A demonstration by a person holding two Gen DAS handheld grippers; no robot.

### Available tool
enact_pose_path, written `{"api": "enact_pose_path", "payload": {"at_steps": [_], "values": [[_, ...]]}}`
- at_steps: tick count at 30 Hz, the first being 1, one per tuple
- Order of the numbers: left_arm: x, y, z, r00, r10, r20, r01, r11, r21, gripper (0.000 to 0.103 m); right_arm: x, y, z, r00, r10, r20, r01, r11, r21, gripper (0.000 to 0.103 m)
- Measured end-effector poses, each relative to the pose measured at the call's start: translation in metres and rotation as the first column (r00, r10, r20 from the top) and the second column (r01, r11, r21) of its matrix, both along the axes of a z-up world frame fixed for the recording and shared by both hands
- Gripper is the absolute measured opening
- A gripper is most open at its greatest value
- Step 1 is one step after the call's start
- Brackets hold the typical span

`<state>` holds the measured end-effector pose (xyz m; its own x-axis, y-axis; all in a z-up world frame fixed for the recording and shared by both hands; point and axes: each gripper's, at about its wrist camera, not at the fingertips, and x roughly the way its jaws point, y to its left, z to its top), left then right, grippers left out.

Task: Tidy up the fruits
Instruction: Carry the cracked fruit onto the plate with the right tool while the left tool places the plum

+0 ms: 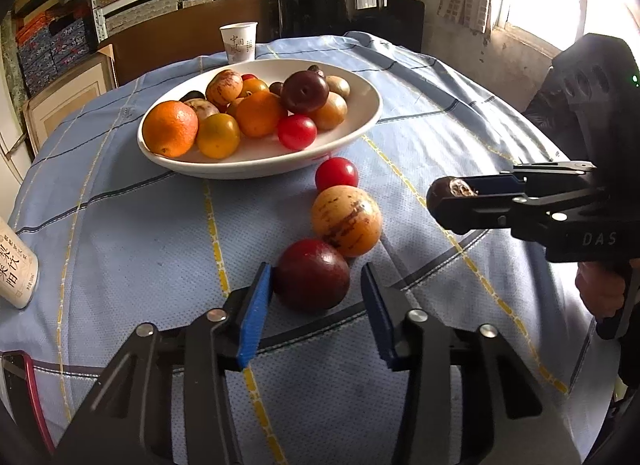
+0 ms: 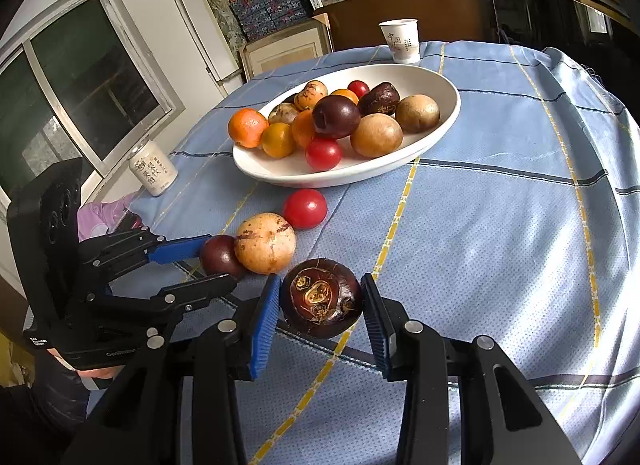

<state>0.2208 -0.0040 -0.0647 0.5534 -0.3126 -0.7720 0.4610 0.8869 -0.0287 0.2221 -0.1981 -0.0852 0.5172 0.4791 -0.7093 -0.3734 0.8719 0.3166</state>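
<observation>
A dark chestnut (image 2: 321,297) is clamped in the right gripper (image 2: 320,305), presumably for the bowl (image 1: 352,133) beyond. The left gripper (image 1: 316,305), jaws apart, straddles a nearby purple plum (image 1: 311,275) for picking.

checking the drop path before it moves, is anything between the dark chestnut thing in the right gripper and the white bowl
Yes. The red tomato lies on the cloth just before the bowl's near rim, and the tan speckled fruit sits left of the water chestnut. Held in the right gripper, it could likely pass above both.
</observation>
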Motion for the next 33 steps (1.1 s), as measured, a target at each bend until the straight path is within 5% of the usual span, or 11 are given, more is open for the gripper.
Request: {"api": "enact_pose_path", "payload": {"at_steps": [11,18,25,33], "values": [[0.001,0.004,0.002,1.0,0.008,-0.002,-0.008,1.0,-0.006,0.037,0.0,-0.001,-0.001,1.0,-0.01,0.011,0.01,1.0,-0.016,0.041],[0.002,0.02,0.029,0.999,0.034,0.021,-0.032,0.996,-0.082,0.037,0.004,-0.004,0.019,0.998,0.014,0.053,-0.015,1.0,0.02,0.041],[0.06,0.019,0.064,0.991,0.118,0.067,-0.11,0.988,-0.109,0.037,0.067,-0.004,0.058,0.987,-0.069,0.147,0.059,0.996,0.073,0.041],[0.14,0.007,0.066,0.979,0.194,0.068,-0.188,0.978,-0.096,0.037,0.158,0.003,0.056,0.981,-0.158,0.111,0.152,0.987,0.057,0.041]]}}
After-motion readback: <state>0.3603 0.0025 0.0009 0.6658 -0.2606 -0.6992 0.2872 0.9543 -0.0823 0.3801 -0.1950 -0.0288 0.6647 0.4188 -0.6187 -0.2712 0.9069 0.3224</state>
